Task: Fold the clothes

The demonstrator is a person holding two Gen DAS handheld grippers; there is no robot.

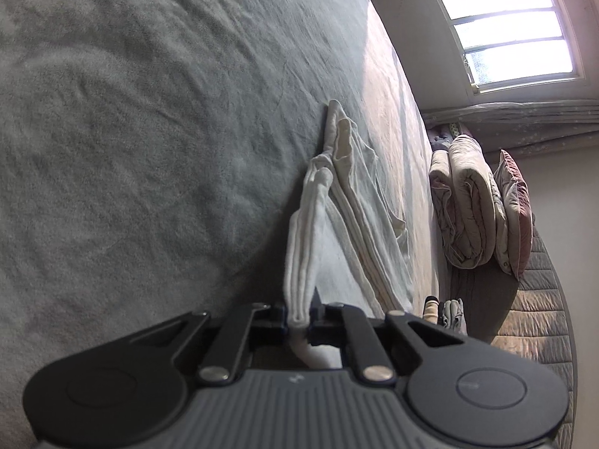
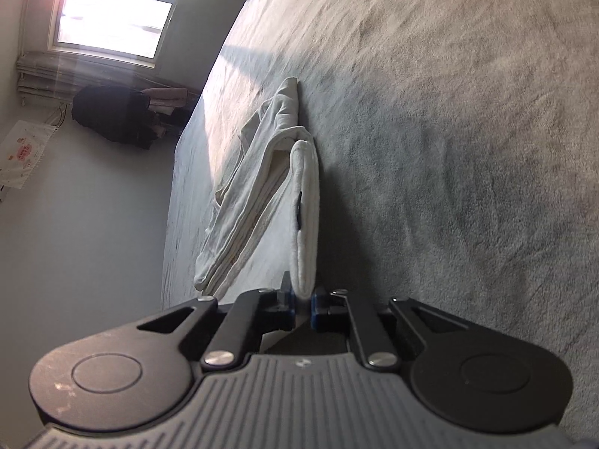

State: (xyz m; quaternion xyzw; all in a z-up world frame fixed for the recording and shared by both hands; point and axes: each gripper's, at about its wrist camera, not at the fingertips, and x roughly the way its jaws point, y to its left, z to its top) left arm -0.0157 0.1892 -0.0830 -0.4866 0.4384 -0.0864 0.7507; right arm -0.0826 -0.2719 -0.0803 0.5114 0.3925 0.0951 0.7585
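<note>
Here both the left gripper [image 1: 299, 323] and right gripper [image 2: 302, 301] pinch doubled edges of the soft, limp white cotton garment [image 1: 352, 209]; it likely sags unless held at corners.

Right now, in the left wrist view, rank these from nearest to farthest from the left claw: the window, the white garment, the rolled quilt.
1. White garment: pinched in the left claw, stretching ahead over the grey bedspread.
2. Rolled quilt: to the right, past the bed's edge, beside a pink pillow.
3. Window: upper right, on the far wall.
</note>
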